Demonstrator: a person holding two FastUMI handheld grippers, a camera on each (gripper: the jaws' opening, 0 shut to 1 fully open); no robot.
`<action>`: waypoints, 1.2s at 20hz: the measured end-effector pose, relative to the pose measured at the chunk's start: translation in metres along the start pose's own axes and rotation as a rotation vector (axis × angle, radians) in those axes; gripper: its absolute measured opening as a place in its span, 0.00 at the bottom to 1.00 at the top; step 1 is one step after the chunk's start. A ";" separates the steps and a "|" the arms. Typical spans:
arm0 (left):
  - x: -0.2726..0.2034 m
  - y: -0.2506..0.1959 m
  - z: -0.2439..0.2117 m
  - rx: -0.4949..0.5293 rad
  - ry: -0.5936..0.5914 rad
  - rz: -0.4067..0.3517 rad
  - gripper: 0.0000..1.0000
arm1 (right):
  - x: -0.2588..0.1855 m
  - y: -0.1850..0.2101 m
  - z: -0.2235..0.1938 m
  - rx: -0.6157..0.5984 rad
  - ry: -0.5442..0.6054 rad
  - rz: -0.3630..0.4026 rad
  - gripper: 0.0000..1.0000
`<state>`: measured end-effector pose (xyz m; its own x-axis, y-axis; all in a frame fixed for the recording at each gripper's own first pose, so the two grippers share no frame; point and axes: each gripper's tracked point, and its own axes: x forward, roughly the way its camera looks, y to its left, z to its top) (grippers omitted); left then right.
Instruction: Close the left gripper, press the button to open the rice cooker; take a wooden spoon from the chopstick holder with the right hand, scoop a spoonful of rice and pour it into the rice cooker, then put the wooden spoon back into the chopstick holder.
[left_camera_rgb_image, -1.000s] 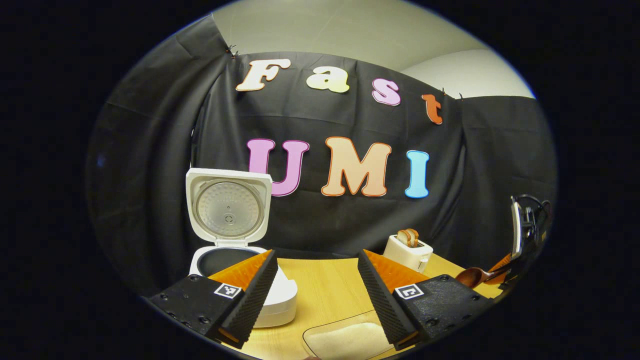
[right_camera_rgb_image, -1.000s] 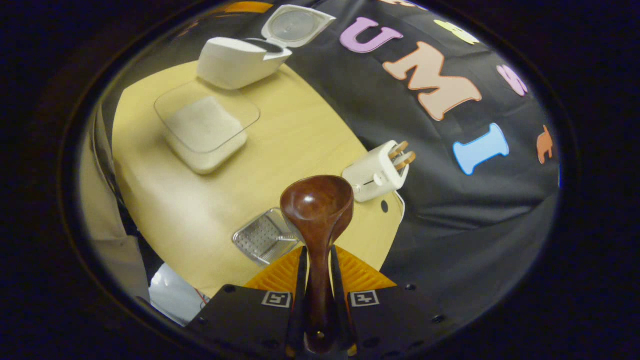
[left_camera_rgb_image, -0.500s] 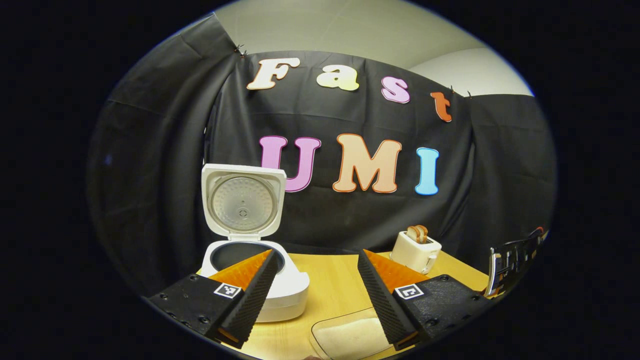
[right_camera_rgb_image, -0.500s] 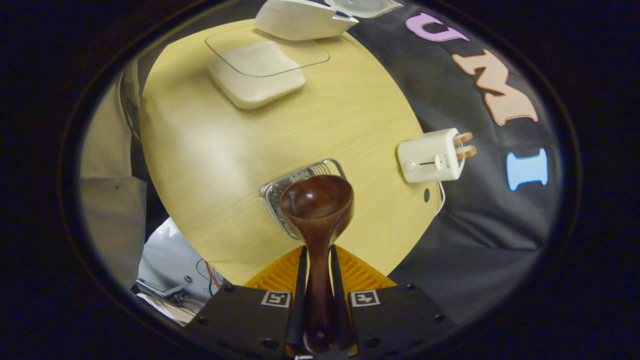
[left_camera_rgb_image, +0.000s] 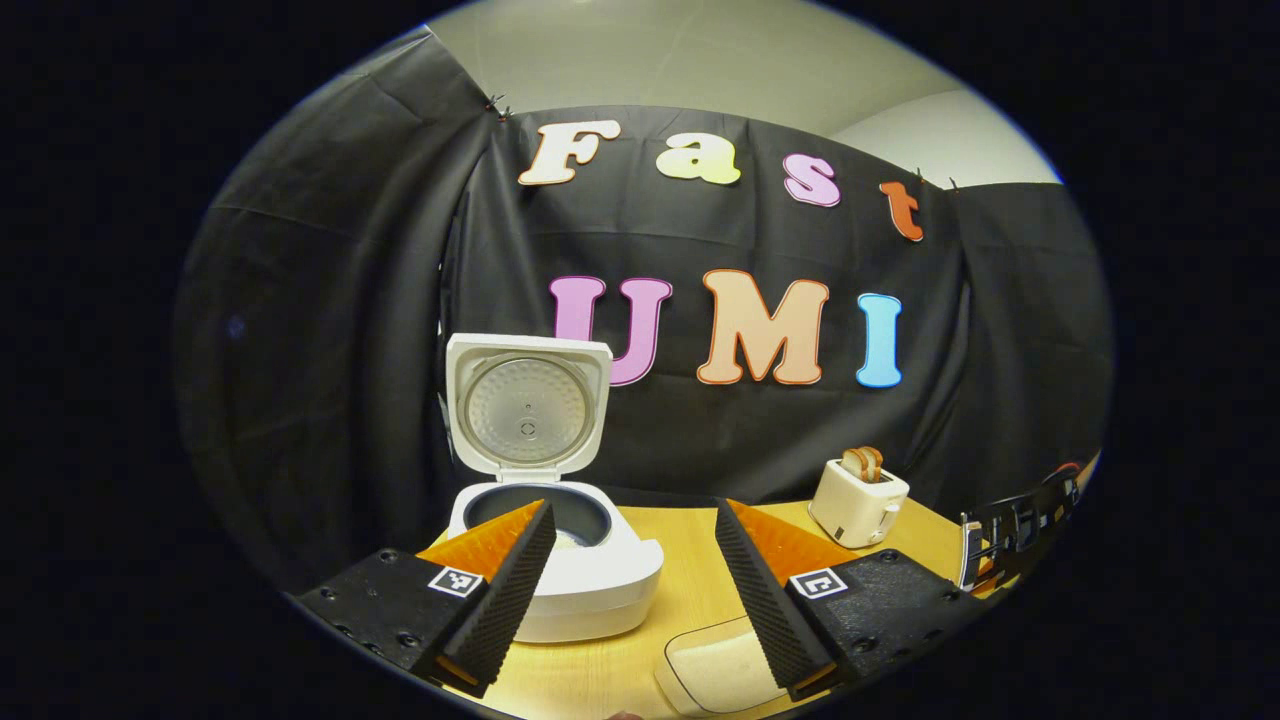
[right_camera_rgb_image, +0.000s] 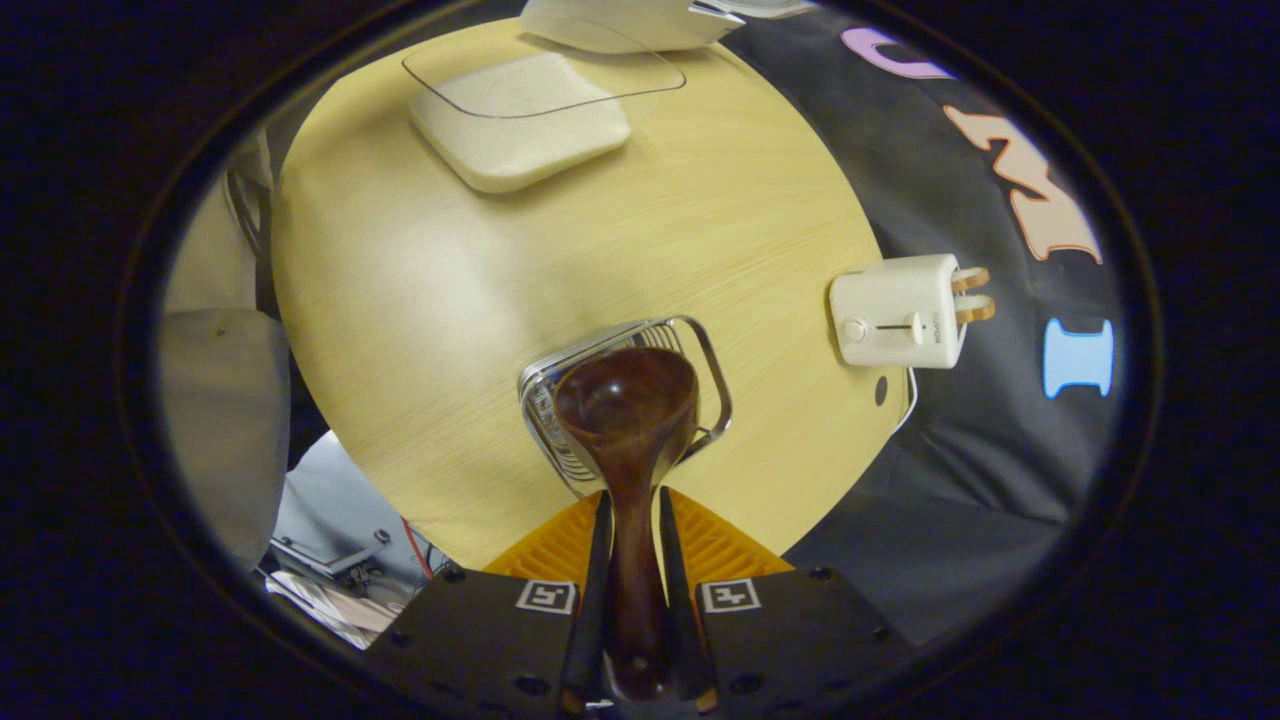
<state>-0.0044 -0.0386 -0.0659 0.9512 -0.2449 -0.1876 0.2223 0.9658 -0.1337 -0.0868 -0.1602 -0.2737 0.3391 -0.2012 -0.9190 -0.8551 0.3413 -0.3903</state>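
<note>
The white rice cooker (left_camera_rgb_image: 575, 570) stands with its lid (left_camera_rgb_image: 527, 415) up, some rice showing in its dark pot. My left gripper (left_camera_rgb_image: 630, 590) hangs open in front of it, holding nothing. In the right gripper view my right gripper (right_camera_rgb_image: 630, 520) is shut on the handle of the dark wooden spoon (right_camera_rgb_image: 628, 420). The spoon's bowl points down over the mouth of the metal chopstick holder (right_camera_rgb_image: 700, 350). The clear rice container (right_camera_rgb_image: 520, 115) lies at the table's far side, next to the cooker (right_camera_rgb_image: 630, 20). The right gripper (left_camera_rgb_image: 1015, 525) also shows at the left gripper view's right edge.
A white toaster (right_camera_rgb_image: 905, 310) with two bread slices stands by the black cloth wall, right of the holder. The wooden table (right_camera_rgb_image: 420, 300) stretches bare between holder and rice container (left_camera_rgb_image: 715, 670). A person's pale sleeve (right_camera_rgb_image: 215, 420) shows at the left, past the table's edge.
The right gripper has swung the spoon over the chopstick holder and lowered its bowl to the holder's mouth. The left gripper's view has drifted left, so the cooker and toaster sit further right.
</note>
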 end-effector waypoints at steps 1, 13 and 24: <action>0.000 0.001 0.000 0.001 -0.001 0.001 0.95 | -0.002 -0.001 0.000 -0.004 0.001 -0.003 0.30; 0.022 -0.012 0.014 0.030 -0.018 -0.040 0.95 | -0.059 -0.039 0.041 0.411 -0.242 -0.043 1.00; 0.057 0.023 0.075 0.103 -0.120 0.028 0.94 | -0.183 -0.110 0.124 0.961 -0.959 -0.244 1.00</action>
<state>0.0707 -0.0238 -0.0068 0.9748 -0.2114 -0.0717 0.2099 0.9773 -0.0279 -0.0060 -0.0473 -0.0695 0.9103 0.2247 -0.3476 -0.2641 0.9620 -0.0697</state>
